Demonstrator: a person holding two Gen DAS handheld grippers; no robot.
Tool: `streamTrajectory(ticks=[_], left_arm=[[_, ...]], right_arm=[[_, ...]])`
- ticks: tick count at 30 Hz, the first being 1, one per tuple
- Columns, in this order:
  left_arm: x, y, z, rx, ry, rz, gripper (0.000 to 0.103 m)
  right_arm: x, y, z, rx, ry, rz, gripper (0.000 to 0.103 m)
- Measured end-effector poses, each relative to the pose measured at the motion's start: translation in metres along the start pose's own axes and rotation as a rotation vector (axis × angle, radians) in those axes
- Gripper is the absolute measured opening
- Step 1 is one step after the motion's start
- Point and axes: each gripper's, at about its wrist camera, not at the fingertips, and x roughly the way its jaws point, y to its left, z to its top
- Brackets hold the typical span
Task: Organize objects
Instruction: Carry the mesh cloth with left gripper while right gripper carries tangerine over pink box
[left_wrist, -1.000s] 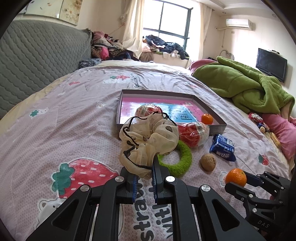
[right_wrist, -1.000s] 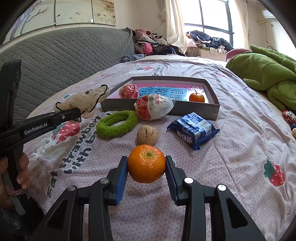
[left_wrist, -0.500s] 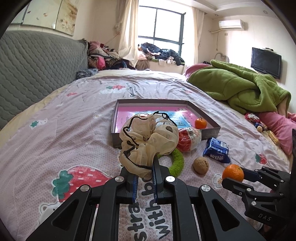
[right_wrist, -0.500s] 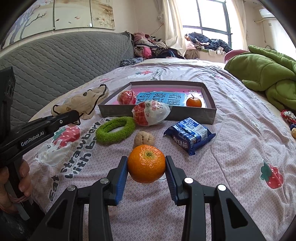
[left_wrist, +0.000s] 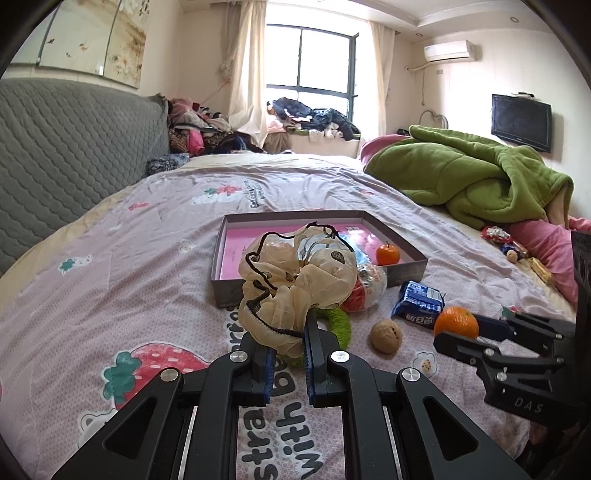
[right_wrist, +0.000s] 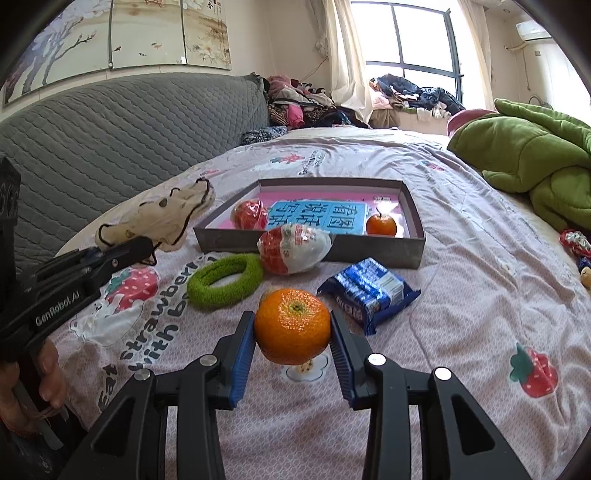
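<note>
Two grippers are raised above the bedspread (right_wrist: 480, 258). At nine o'clock, a cream scrunchie (left_wrist: 295, 280) is pinched by the left gripper (left_wrist: 288, 354). At six o'clock in the right wrist view, an orange (right_wrist: 292, 325) is clamped by the right gripper (right_wrist: 292, 343). A shallow box (right_wrist: 413, 221) is seen at twelve o'clock, with a green ring (right_wrist: 225, 282), wrapped egg (right_wrist: 293, 249) and blue packet (right_wrist: 369, 291) before it.

The scrunchie (left_wrist: 295, 277) is sheer, crinkled cream fabric with dark corded trim. The orange (right_wrist: 292, 325) has glossy, dimpled peel. The green ring (right_wrist: 225, 281) looks fuzzy, perhaps terry cloth. The egg-shaped packet (right_wrist: 293, 249) and blue wrapper (right_wrist: 369, 290) are shiny plastic film. The box (right_wrist: 416, 236) seems matt grey cardboard. The bedsheet (right_wrist: 461, 332) is soft printed cotton, the headboard (right_wrist: 110, 133) quilted.
</note>
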Motion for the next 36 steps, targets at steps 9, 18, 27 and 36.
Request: streamTrajectory(ticks=[9, 18, 27, 36], left_arm=[[-0.001, -0.010, 0.001, 0.011, -0.011, -0.003, 0.013], [0.002, -0.008, 0.002, -0.001, -0.016, 0.012, 0.013], [0.001, -0.008, 0.007, 0.005, -0.036, 0.036, 0.013], [0.001, -0.009, 0.022, 0.004, -0.063, 0.046, 0.013]], right_arm=[[-0.002, -0.005, 0.012, -0.006, -0.031, 0.010, 0.040], [-0.001, -0.006, 0.020, -0.018, -0.048, 0.022, 0.040], [0.003, -0.004, 0.034, -0.051, -0.063, 0.034, 0.040], [0.004, -0.003, 0.053, -0.086, -0.096, 0.035, 0.040]])
